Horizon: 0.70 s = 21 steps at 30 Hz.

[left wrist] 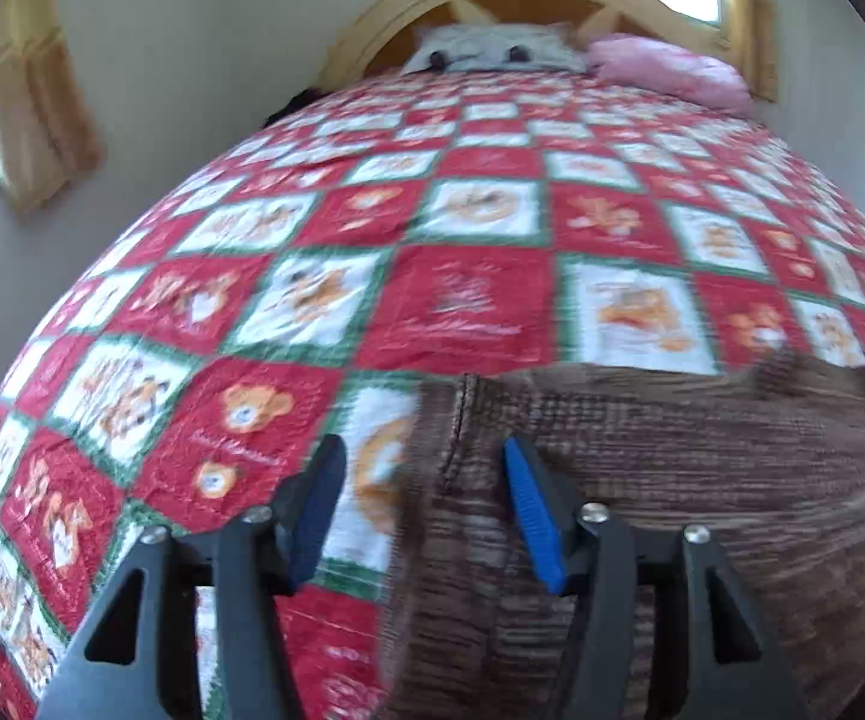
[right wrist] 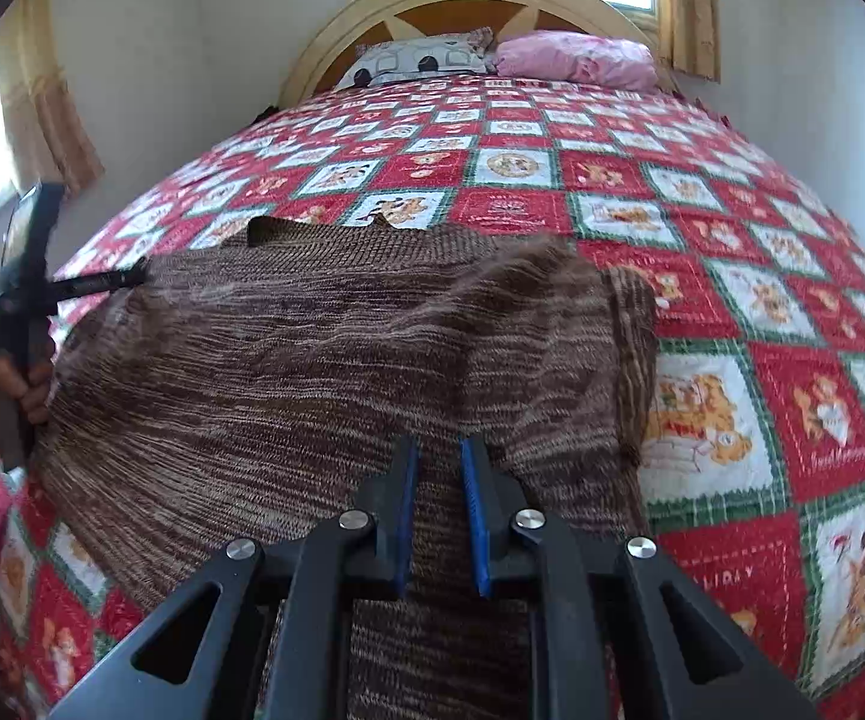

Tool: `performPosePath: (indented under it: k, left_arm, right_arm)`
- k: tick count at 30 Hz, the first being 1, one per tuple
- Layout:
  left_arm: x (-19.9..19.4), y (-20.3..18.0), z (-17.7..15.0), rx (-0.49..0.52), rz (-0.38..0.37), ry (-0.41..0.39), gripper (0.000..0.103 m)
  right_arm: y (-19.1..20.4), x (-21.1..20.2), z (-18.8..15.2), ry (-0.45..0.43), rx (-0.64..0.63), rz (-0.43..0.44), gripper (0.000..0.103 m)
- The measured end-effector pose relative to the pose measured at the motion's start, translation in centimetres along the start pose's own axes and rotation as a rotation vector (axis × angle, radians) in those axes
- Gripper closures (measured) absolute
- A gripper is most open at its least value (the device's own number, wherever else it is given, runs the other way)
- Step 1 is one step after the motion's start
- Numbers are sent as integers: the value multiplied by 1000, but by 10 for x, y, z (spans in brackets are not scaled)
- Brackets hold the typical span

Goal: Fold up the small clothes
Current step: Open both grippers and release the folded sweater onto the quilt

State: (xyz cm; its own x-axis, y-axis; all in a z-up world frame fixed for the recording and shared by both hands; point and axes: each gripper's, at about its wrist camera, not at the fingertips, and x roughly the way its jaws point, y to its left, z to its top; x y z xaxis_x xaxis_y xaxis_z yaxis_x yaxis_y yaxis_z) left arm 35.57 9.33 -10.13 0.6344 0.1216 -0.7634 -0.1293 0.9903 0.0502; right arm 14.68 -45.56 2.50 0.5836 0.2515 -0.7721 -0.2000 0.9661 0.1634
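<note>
1. Two risks sit closest: the right gripper, jaws narrowly apart with nothing visibly pinched, may close on too little cloth.
2. Left gripper, jaws wide and empty over the brown knit garment, could drag its edge crooked.
3. Farther off, the checked bedspread could bunch underneath.

L gripper: jaws well apart, blue pads facing each other, nothing pinched btwn them, angled down and fwd; black linkage arms splayed wide at near edge of its view. R gripper: jaws nearly together, narrow gap only, pads parallel, pointing down and fwd; whether anything is clamped can't be told. From R wrist view, L gripper body seen far left, held by a hand, fingers wrapped round handle.
</note>
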Motion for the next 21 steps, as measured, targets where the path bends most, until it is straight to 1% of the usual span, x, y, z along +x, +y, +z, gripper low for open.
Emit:
performPosePath:
  k: [1, 2, 3, 4, 6, 8, 9, 11, 12, 13, 14, 16, 18, 19, 21]
  left_arm:
    - [5, 11, 2, -60, -62, 28, 33]
    - [9, 18, 4, -93, -84, 44, 29]
    - [11, 21, 5, -98, -93, 53, 27]
    - [11, 20, 6, -91, -98, 54, 27]
    - [10, 20, 10, -71, -119, 67, 27]
    - [-1, 21, 11, -55, -143, 83, 27]
    - [-14, 21, 7, -55, -155, 73, 27]
    - [-42, 21, -7, -29, -171, 41, 27]
    - [-53, 14, -14, -2, -177, 29, 27]
    - [-68, 8, -25, 34, -190, 8, 27]
    - [-79, 2, -35, 57, -204, -6, 27]
    - [-93, -10, -55, 97, -223, -16, 25]
    - [-97, -20, -74, 118, -199, -5, 25]
    - [-97, -24, -86, 130, -188, 4, 25]
    - [-94, -29, -103, 137, -171, 25, 25]
  right_arm:
    - [-3, -2, -3, -3, 16, 5, 87]
    - [-2, -5, -6, -8, 11, 4, 87]
    - [0, -8, -11, -15, -14, -5, 87]
    - [4, -10, -14, -17, -47, -22, 87]
    - [8, -14, -13, -4, -69, -51, 87]
    - [12, -26, -11, 10, -73, -78, 87]
    - [14, -34, -12, 4, -67, -92, 87]
    - [22, -56, -17, -44, -59, -55, 87]
    - [28, -65, -21, -64, -64, -29, 87]
    - [34, -70, -26, -73, -72, -25, 87]
    - [40, -71, -30, -70, -78, -30, 87]
    - [51, -61, -43, -32, -99, -49, 87]
    - [52, -45, -57, 35, -91, -85, 87]
    - [51, -46, -61, 16, -84, -87, 87]
    - [50, -50, -61, 11, -56, -79, 87]
